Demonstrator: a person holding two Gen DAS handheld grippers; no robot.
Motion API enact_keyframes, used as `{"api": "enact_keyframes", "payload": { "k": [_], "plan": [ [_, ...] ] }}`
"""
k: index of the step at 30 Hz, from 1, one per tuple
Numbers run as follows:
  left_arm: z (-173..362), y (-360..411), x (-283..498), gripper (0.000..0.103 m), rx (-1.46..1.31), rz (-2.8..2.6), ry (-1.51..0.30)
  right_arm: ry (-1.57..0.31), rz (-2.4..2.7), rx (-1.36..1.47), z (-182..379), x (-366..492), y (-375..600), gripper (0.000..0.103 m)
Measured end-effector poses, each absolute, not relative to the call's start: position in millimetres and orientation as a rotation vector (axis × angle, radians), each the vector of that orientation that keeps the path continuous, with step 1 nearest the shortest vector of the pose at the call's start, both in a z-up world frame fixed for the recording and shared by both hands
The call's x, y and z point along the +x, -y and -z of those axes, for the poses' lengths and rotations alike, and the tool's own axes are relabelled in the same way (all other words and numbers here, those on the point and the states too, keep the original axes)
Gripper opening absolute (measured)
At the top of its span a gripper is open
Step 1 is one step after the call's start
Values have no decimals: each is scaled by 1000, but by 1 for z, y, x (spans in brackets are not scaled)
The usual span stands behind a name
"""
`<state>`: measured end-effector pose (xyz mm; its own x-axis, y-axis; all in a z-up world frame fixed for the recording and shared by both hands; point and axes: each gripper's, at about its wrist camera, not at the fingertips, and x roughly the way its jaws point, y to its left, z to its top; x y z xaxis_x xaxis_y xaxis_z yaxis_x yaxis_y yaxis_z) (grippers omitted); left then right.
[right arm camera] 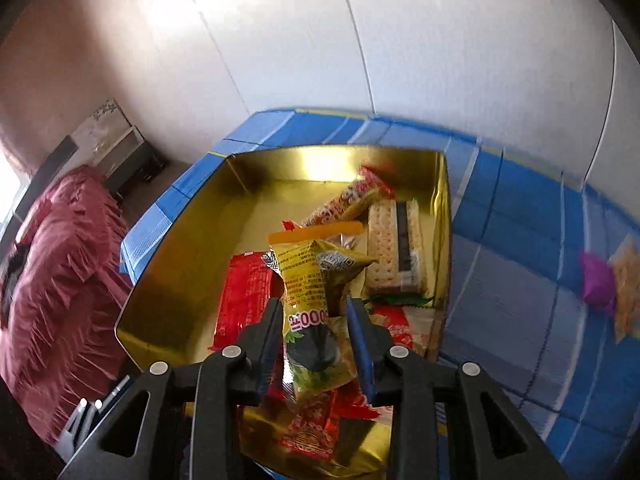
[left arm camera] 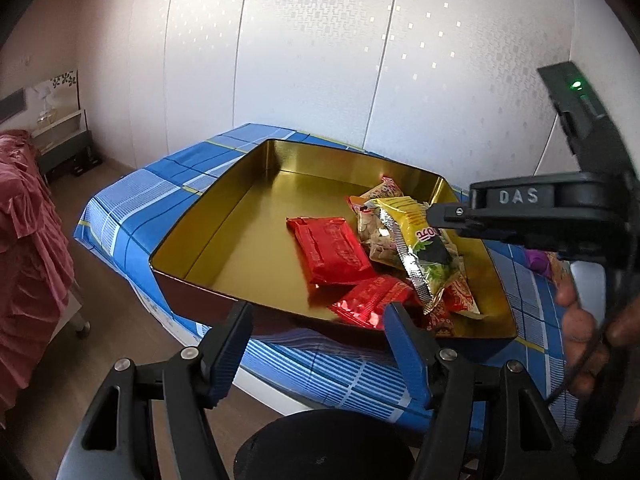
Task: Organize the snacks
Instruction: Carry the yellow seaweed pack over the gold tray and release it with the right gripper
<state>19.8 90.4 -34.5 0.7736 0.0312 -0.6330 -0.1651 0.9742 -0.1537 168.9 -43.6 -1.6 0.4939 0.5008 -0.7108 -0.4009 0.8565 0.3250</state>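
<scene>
A gold tin box (left arm camera: 224, 216) (right arm camera: 172, 264) stands on a table with a blue checked cloth. Several snack packs lie in its right half, among them a red pack (left arm camera: 332, 250) (right arm camera: 244, 300) and a cracker pack (right arm camera: 394, 248). A yellow snack pack (left arm camera: 420, 248) (right arm camera: 308, 304) hangs over the pile. My right gripper (right arm camera: 312, 312) (left arm camera: 436, 214) straddles this yellow pack; its jaws are parted and I cannot tell if they pinch it. My left gripper (left arm camera: 318, 314) is open and empty, just in front of the box's near wall.
A purple pack (right arm camera: 596, 280) and an orange-patterned pack (right arm camera: 628, 292) lie on the blue cloth (right arm camera: 520, 260) right of the box. A bed with a red cover (right arm camera: 52, 264) stands at the left. A dark round stool (left arm camera: 324, 448) is below the table edge.
</scene>
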Motion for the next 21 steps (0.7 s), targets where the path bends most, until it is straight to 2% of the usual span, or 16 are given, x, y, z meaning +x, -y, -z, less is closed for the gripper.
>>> {"api": "enact_keyframes", "payload": {
  "k": [4,8,21],
  "plan": [
    [34,-89,20,68,-202,-107,-681,-872,-549,72,1,158,42,33],
    [36,-89,20,68,-201,-106,-687,-864,-510,31,6,155,40,12],
    [37,-90,19,68,-207,-112,-686,-883,-509,59,15,167,39,12]
  ]
}}
